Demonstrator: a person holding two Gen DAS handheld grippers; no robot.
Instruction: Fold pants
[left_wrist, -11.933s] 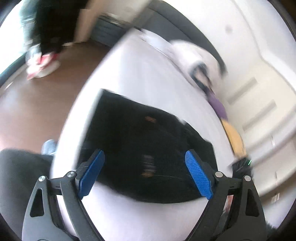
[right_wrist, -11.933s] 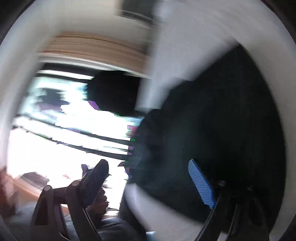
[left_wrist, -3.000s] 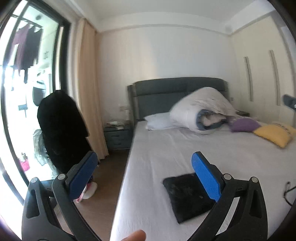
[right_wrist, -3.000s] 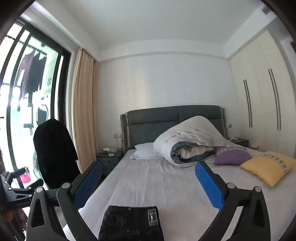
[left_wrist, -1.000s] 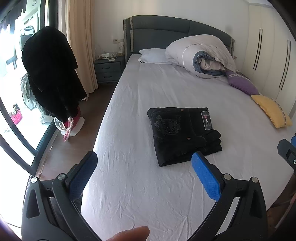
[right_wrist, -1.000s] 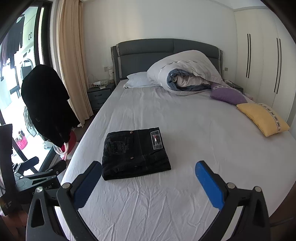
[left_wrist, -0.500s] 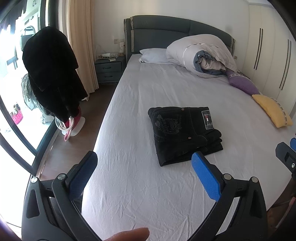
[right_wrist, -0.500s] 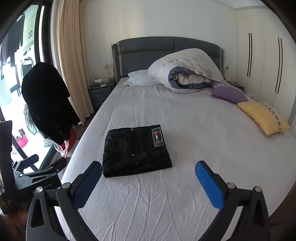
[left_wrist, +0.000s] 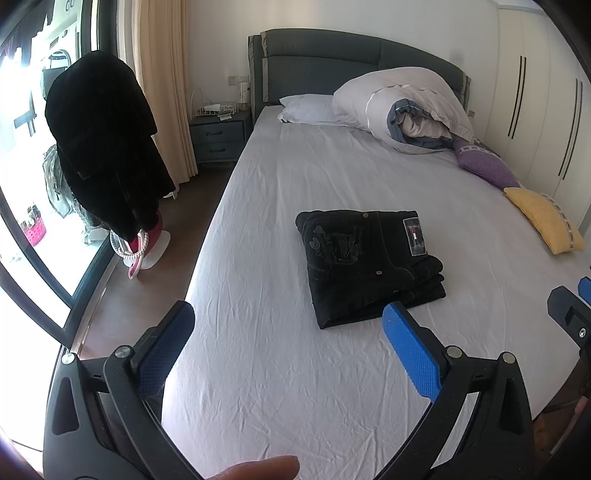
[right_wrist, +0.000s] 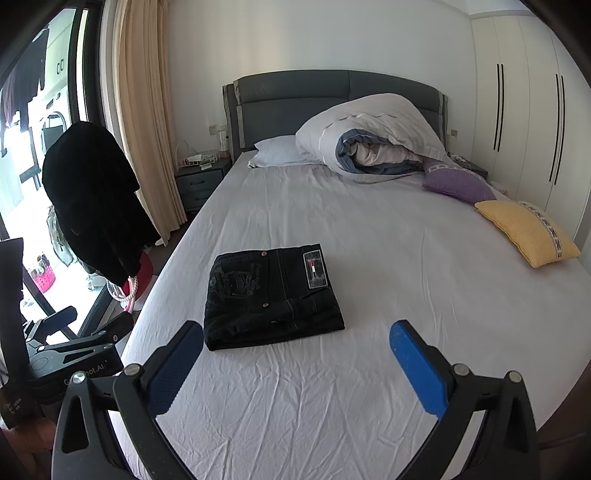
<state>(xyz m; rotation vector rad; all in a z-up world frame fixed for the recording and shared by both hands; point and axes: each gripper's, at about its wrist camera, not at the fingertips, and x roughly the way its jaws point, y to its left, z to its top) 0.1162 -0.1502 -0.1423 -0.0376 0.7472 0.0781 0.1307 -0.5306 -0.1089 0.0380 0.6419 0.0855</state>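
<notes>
Black pants (left_wrist: 365, 258) (right_wrist: 269, 295) lie folded into a compact rectangle on the white bed sheet (left_wrist: 295, 387) (right_wrist: 332, 387), label side up. My left gripper (left_wrist: 288, 332) hangs open above the bed's near edge, well short of the pants, with nothing between its blue pads. My right gripper (right_wrist: 295, 347) is open too and holds nothing; it hovers back from the bed's foot with the pants just beyond its left finger. The right gripper's tip (left_wrist: 576, 314) shows at the right edge of the left wrist view.
A rolled duvet (right_wrist: 373, 136), white pillow (right_wrist: 280, 151), purple cushion (right_wrist: 458, 184) and yellow cushion (right_wrist: 524, 229) lie at the head and right side. A black coat on a stand (right_wrist: 92, 199) and a nightstand (right_wrist: 199, 181) stand left of the bed. A fingertip (left_wrist: 255, 467) shows at bottom.
Both grippers were close over the pants long ago, then pulled back to the bed's foot. Over the last second both views have barely shifted; the pants lie still.
</notes>
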